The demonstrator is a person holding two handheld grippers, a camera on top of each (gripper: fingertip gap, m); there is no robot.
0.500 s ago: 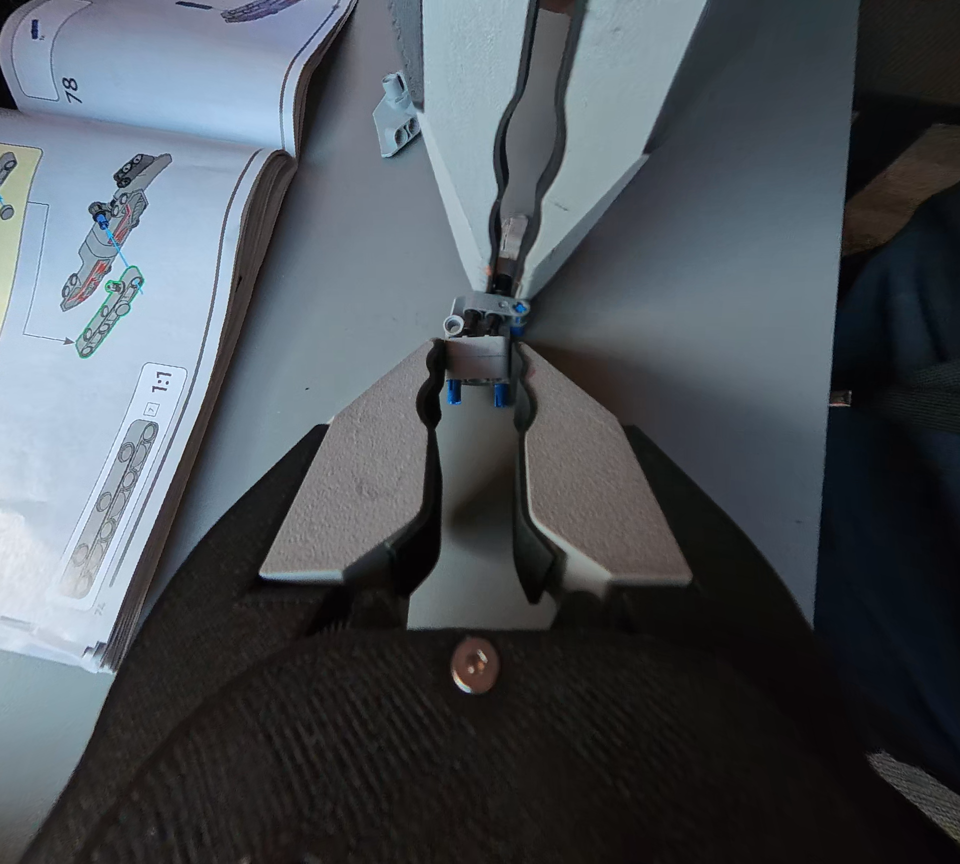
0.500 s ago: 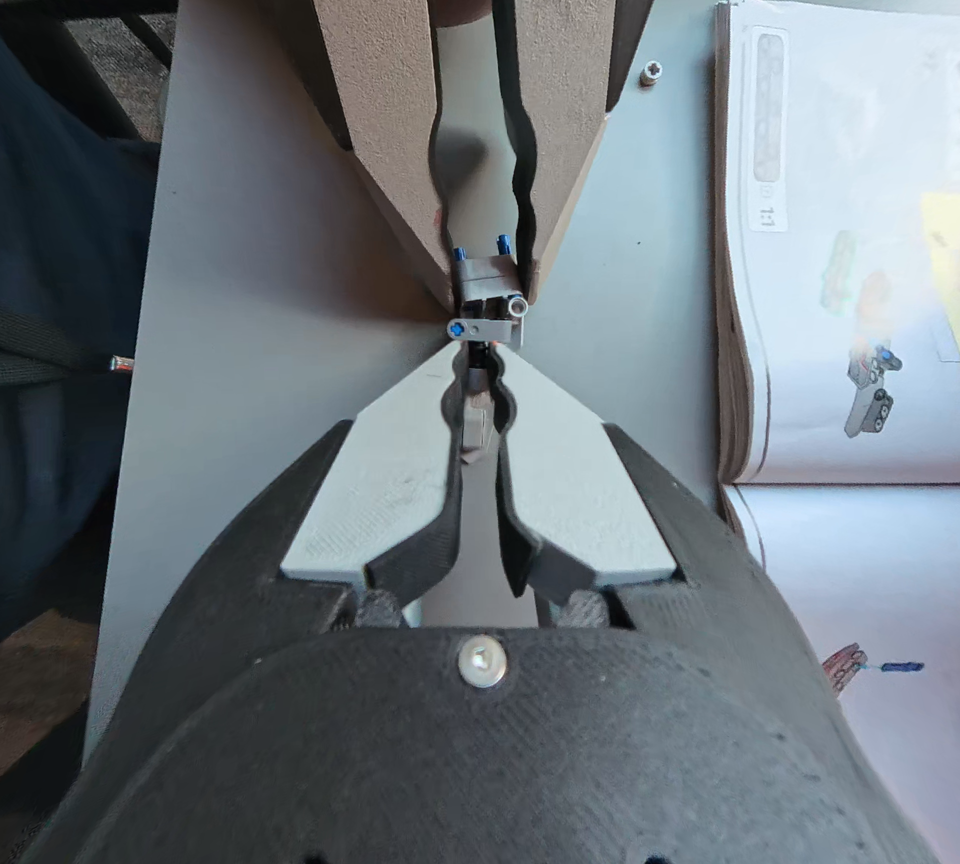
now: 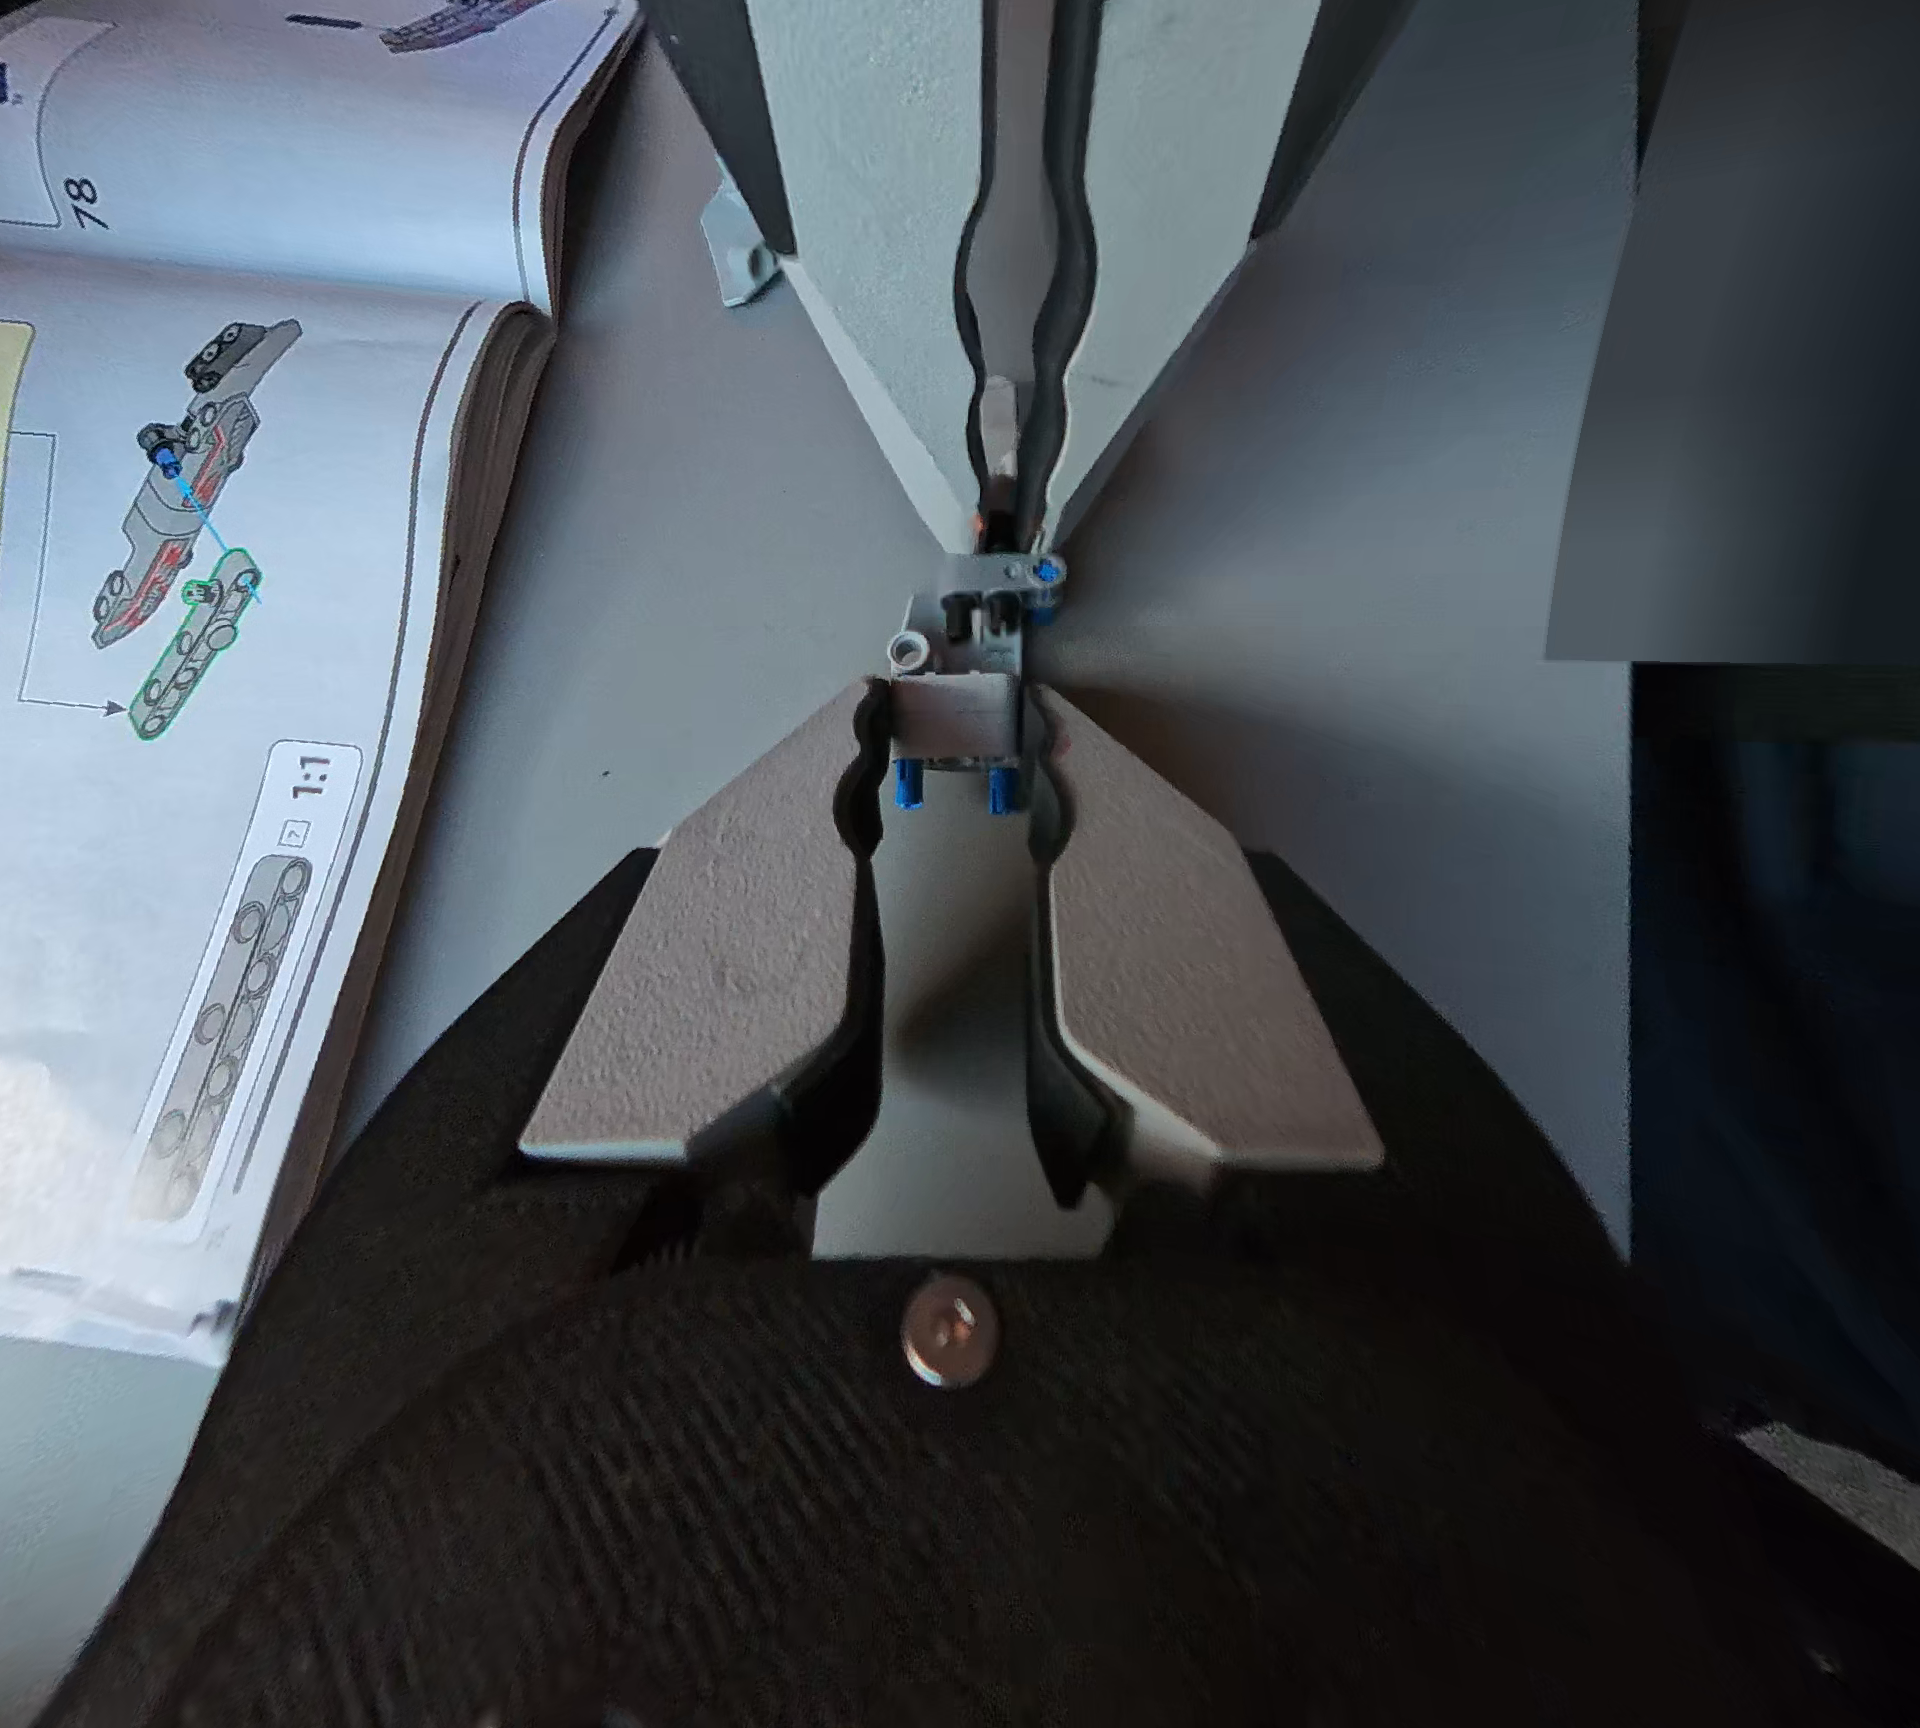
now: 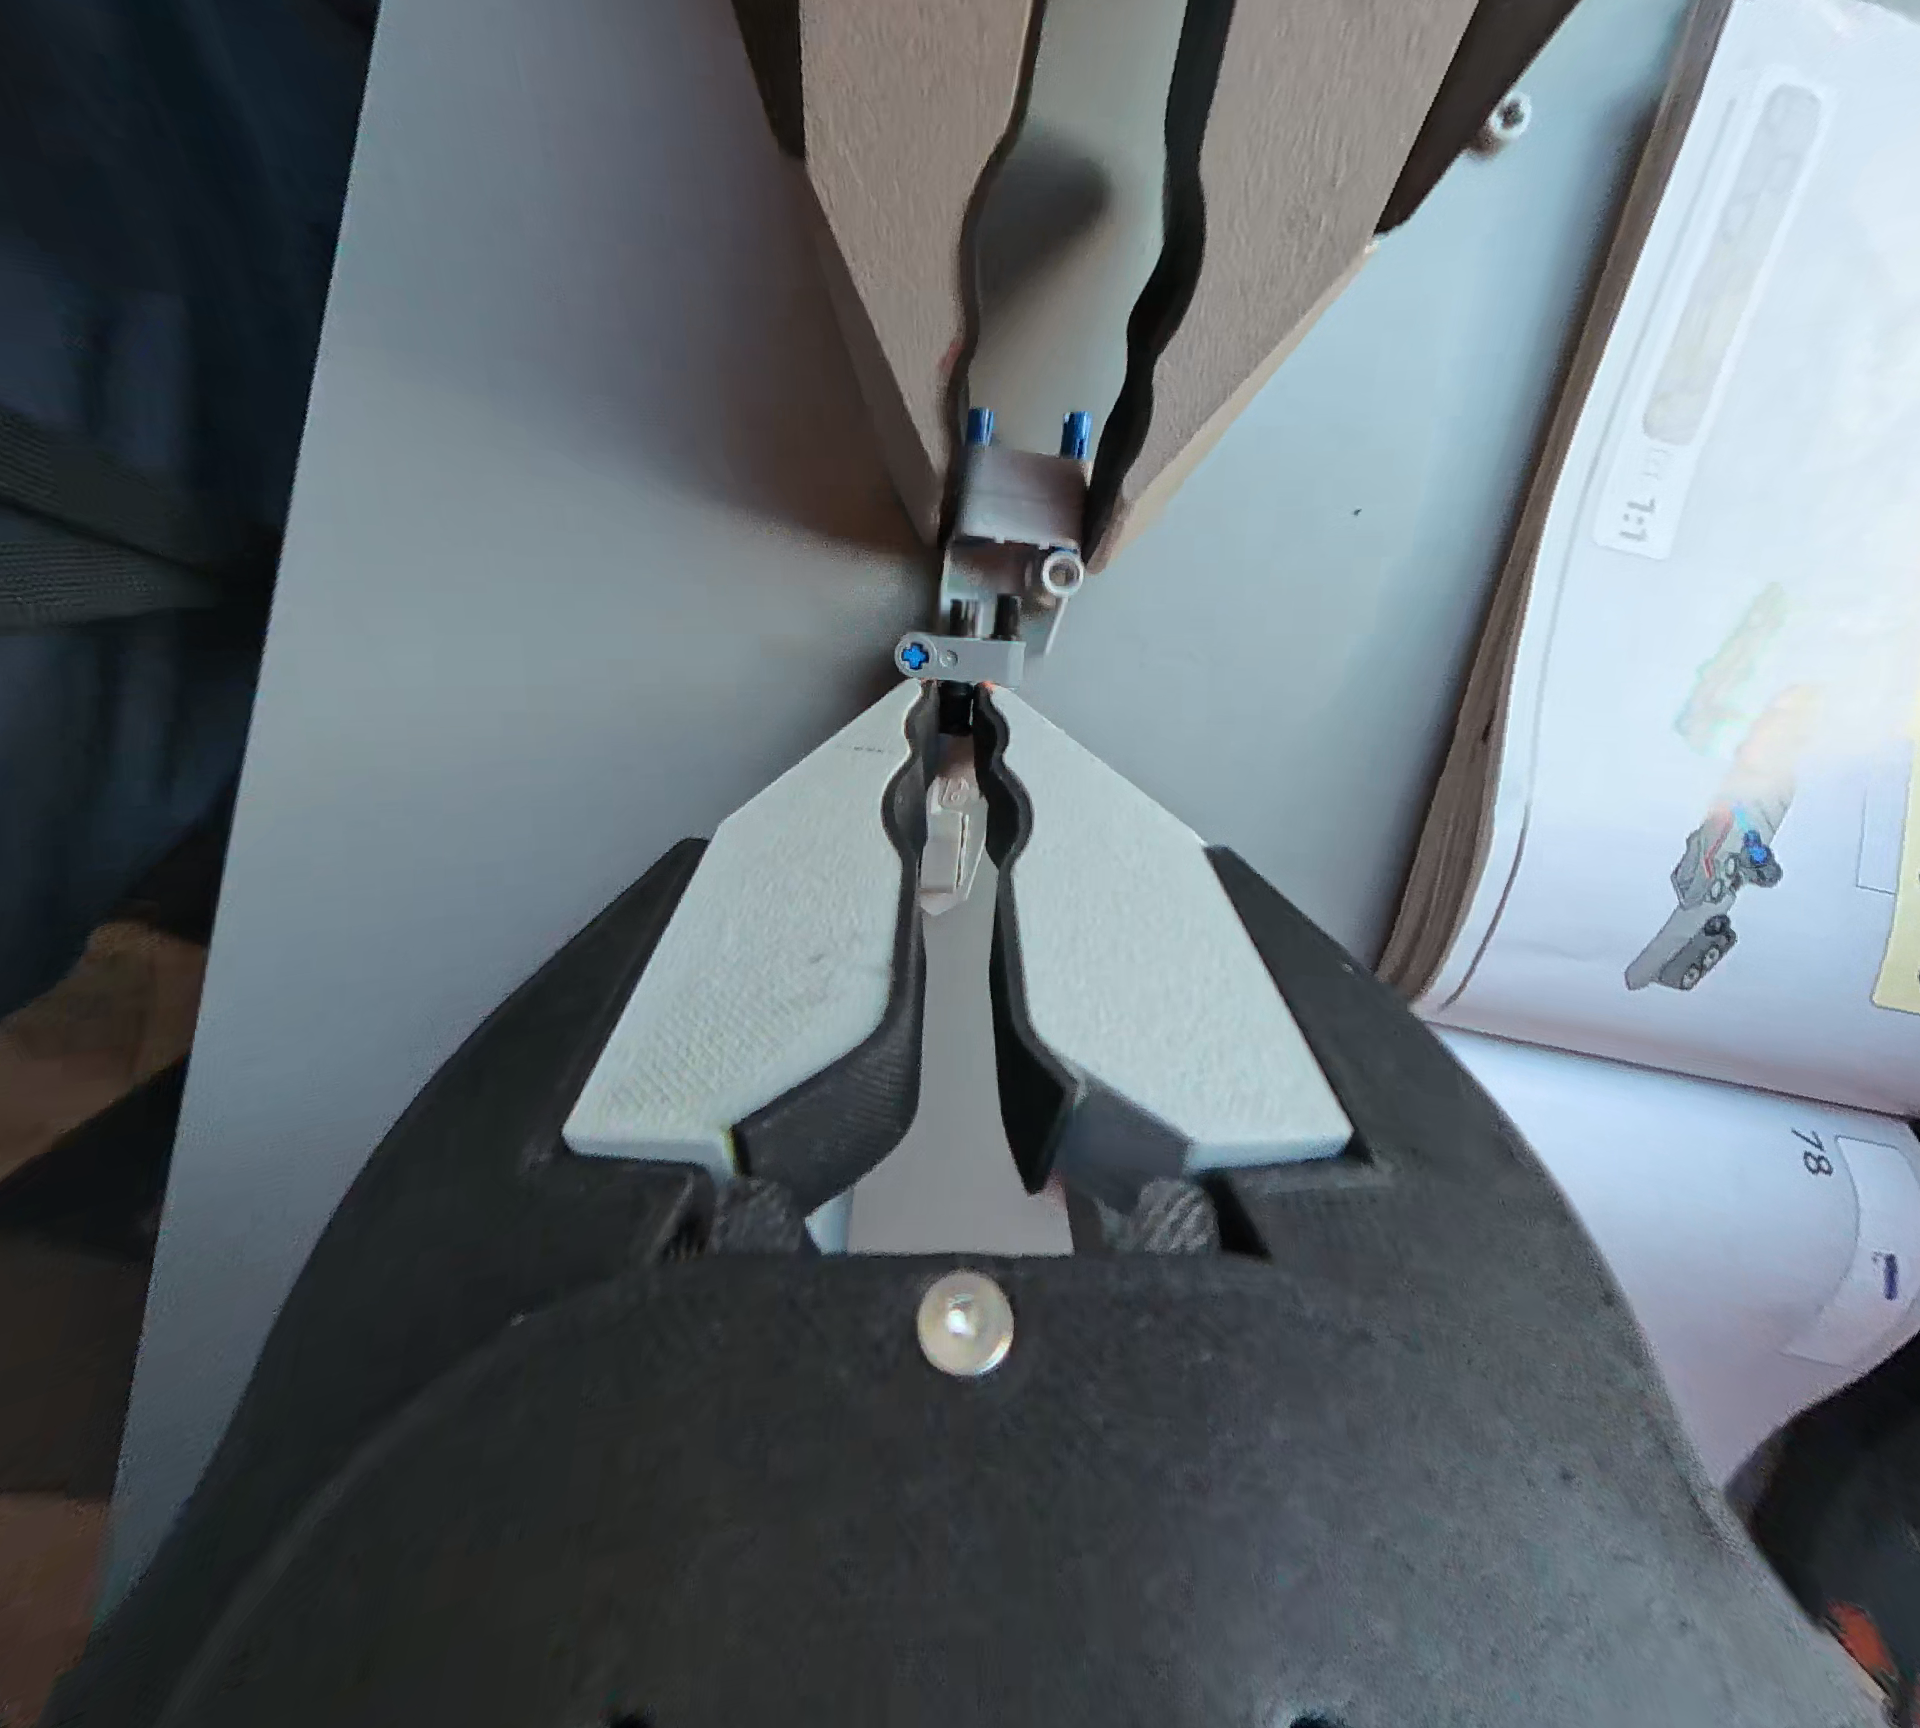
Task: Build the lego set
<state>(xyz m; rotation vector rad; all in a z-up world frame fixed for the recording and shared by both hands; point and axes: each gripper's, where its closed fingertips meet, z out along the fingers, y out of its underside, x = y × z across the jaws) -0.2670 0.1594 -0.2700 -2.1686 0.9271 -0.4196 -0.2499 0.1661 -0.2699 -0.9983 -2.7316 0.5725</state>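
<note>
My left gripper (image 3: 956, 704) is shut on a grey Lego block (image 3: 954, 714) with two blue pins sticking out toward the camera. My right gripper (image 4: 956, 704) faces it tip to tip, shut on a slim light grey piece (image 4: 951, 837). At that piece's front sits a short grey beam (image 4: 961, 658) with a blue axle end. Two black pins bridge the small gap between beam and block (image 4: 1023, 496). In the left wrist view the right gripper (image 3: 1013, 525) comes down from the top with the beam (image 3: 1003, 572). Both grippers hover just above the grey table (image 3: 675, 587).
An open instruction booklet (image 3: 260, 535) lies on the table, to the right in the right wrist view (image 4: 1714, 639). A loose light grey Lego part (image 3: 740, 255) lies half hidden behind the right gripper. A small round part (image 4: 1507, 120) lies near the booklet. Dark fabric (image 3: 1766, 951) lies past the table edge. Both grippers' tips are close together, under 4 cm apart.
The gap between the short beam and the grey block has widened slightly, so the black pins show more. Both grippers stay shut on their pieces and appear larger in each other's view.
</note>
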